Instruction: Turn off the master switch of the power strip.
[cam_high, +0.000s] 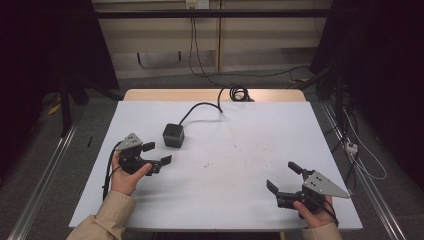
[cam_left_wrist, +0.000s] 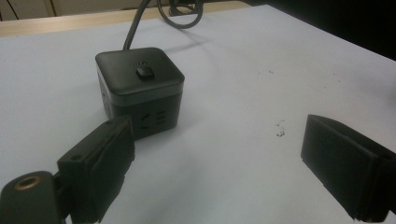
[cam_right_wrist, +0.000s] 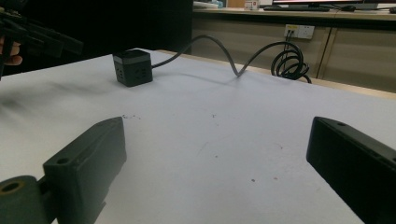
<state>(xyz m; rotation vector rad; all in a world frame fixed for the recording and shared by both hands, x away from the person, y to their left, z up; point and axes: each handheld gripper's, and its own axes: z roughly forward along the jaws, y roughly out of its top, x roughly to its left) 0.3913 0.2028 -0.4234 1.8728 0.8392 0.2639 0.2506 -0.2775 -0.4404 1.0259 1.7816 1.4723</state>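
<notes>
In the high view the left gripper (cam_high: 152, 154) sits at about 8 o'clock on the white table (cam_high: 225, 200), its jaws spread wide and closed on nothing, aimed toward 2 o'clock at the black power cube (cam_high: 173, 135), which stands just beyond the jaw tips and apart from them. The left hand (cam_high: 127, 175) wraps the gripper body from below, thumb along its side, the beige sleeve (cam_high: 107, 220) running back toward 7 o'clock. The right gripper (cam_high: 285, 177) lies at about 4 o'clock, likewise gaping and empty, pointing toward 10 o'clock, well apart from the cube; the right hand (cam_high: 315, 212) grips it from behind at the table's near edge. The left gripper view looks along its own gripper (cam_left_wrist: 215, 154) and adds what the high view cannot resolve: the power cube (cam_left_wrist: 140, 88) close at 11 o'clock, with a small button on its top face and socket slots on the side facing the jaws, the near jaw just short of that face. The right gripper view, along its own gripper (cam_right_wrist: 215, 158), shows the cube (cam_right_wrist: 133, 67) far off at 11 o'clock, upright, with its cable (cam_right_wrist: 215, 49) arching away to a coil (cam_right_wrist: 289, 60) at 1 o'clock near the table's far edge; the other gripper (cam_right_wrist: 32, 35) appears at the upper left corner.
</notes>
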